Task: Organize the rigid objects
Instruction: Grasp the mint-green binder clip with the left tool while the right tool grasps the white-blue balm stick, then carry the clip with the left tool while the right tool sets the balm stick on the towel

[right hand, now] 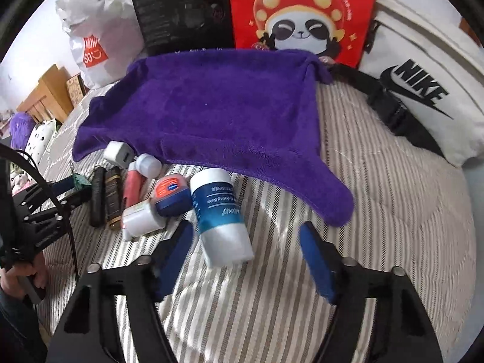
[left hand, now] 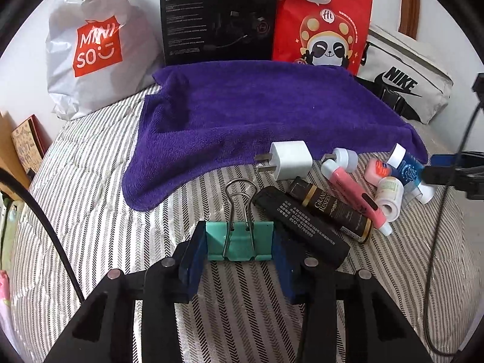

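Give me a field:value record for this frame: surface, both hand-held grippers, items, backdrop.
surface: striped bedspread with a purple towel spread on it
left hand-held gripper: shut on teal binder clip
right hand-held gripper: open, fingers either side of the blue-and-white tube, not gripping
loose pile: white charger plug, black bar, dark brown tube, pink tube
backdrop: Miniso bag, black box, red panda bag, Nike bag
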`<state>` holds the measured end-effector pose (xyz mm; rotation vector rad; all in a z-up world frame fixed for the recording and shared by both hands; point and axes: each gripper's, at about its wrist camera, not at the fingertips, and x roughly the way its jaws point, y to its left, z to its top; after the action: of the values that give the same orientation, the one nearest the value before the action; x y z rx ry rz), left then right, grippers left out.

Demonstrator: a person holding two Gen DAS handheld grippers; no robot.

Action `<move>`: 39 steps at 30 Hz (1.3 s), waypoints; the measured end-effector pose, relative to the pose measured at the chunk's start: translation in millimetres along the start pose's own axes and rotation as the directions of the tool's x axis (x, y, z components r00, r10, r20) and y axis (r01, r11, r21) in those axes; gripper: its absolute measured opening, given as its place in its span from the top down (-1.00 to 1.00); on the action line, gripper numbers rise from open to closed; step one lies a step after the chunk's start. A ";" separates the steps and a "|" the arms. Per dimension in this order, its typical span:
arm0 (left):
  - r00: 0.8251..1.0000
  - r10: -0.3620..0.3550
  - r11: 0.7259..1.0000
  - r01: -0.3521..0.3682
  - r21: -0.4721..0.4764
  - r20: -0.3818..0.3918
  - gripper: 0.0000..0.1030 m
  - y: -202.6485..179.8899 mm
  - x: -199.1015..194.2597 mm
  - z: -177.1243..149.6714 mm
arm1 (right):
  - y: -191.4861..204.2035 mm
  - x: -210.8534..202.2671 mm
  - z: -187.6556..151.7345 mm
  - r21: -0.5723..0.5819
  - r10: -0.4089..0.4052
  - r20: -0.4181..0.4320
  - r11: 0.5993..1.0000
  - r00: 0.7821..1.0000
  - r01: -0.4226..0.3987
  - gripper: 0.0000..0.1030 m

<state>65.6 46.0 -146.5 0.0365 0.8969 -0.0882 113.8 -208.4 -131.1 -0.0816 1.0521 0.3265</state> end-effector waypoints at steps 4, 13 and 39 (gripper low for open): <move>1.000 0.005 1.000 -0.005 0.004 0.001 0.23 -3.2 0.3 -0.3 | -3.3 13.8 5.0 0.006 0.047 -0.005 0.999 0.999 -0.047 -0.34; 1.000 0.007 1.000 -0.007 0.004 0.001 0.23 -2.6 0.2 -1.0 | 15.8 31.4 10.9 -0.105 0.079 -0.026 0.991 0.997 -0.081 -0.01; 0.999 -0.040 0.997 0.039 -0.065 -0.006 0.24 8.6 -12.2 -5.4 | -5.9 10.7 1.0 -0.019 0.033 -0.021 0.999 0.999 -0.034 0.30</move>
<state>54.6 55.7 -140.3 -0.0418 0.9070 -0.0957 121.3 -211.3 -140.4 -0.0851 1.0717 0.3669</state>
